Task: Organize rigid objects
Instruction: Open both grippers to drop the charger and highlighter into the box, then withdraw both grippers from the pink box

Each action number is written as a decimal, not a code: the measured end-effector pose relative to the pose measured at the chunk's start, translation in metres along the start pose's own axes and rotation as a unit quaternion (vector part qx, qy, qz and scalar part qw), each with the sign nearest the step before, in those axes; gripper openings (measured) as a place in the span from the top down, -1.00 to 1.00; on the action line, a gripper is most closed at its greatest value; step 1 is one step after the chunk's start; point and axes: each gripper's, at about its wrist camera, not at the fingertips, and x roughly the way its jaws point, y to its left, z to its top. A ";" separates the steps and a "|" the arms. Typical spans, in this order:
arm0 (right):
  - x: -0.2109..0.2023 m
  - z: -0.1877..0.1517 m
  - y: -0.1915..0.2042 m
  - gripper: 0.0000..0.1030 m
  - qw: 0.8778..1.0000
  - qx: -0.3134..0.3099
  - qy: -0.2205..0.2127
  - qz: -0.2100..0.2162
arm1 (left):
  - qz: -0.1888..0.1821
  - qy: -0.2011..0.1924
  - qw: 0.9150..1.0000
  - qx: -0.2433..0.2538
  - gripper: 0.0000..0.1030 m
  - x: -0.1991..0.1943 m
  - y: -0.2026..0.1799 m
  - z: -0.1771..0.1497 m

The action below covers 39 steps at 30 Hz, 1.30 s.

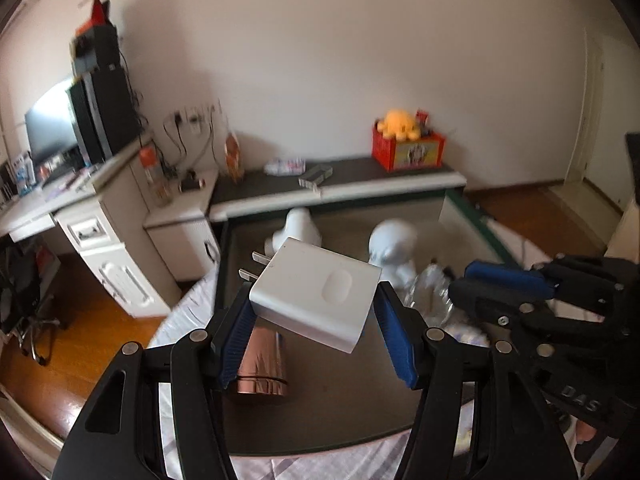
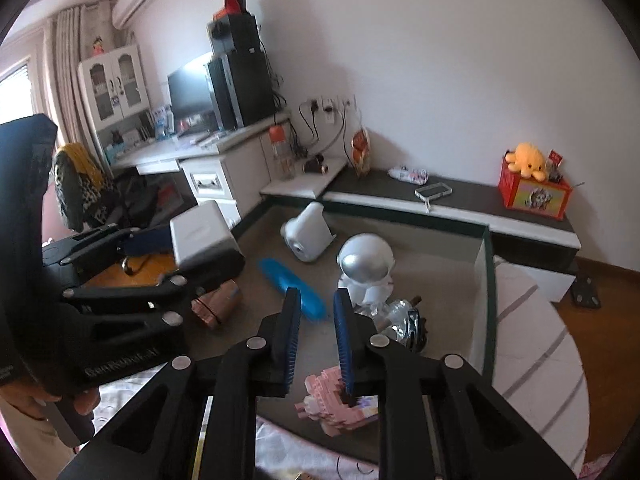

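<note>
My left gripper (image 1: 316, 292) is shut on a white plug adapter (image 1: 320, 300), held by its sides with the two prongs pointing left, above a dark tray (image 2: 486, 280). A copper-coloured roll (image 1: 260, 364) lies on the tray below it. My right gripper (image 2: 317, 294) hovers over the tray with its blue pads close together and nothing between them. Beyond its tips lie a blue brush (image 2: 292, 288), a white astronaut figure (image 2: 366, 268), a white stand (image 2: 308, 232) and a clear, shiny object (image 2: 404, 320). A pink block figure (image 2: 340, 404) lies under the right gripper.
A low dark shelf (image 2: 460, 196) behind the tray carries a red box with an orange plush (image 2: 534, 192) and a clear case (image 2: 434, 192). A white desk with a monitor (image 2: 188, 88) stands at the left. A striped cloth (image 2: 532, 344) surrounds the tray. A hand (image 2: 24, 400) holds the left gripper.
</note>
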 end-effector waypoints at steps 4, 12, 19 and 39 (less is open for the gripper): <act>0.000 -0.005 -0.003 0.66 1.000 0.003 0.011 -0.002 | 0.008 0.013 1.000 0.010 -0.21 0.013 -0.005 -0.008; -0.022 -0.006 -0.006 0.65 1.000 0.015 0.008 -0.003 | 0.021 -0.017 1.000 0.016 -0.89 -0.020 -0.007 -0.008; -0.056 -0.009 0.005 -0.13 1.000 0.018 -0.017 -0.007 | 0.043 -0.048 0.998 0.012 -0.99 -0.074 -0.005 -0.017; -0.184 -0.067 0.072 -1.00 0.987 0.007 -0.142 -0.081 | 0.072 -0.167 0.982 -0.049 -1.00 -0.260 -0.017 -0.114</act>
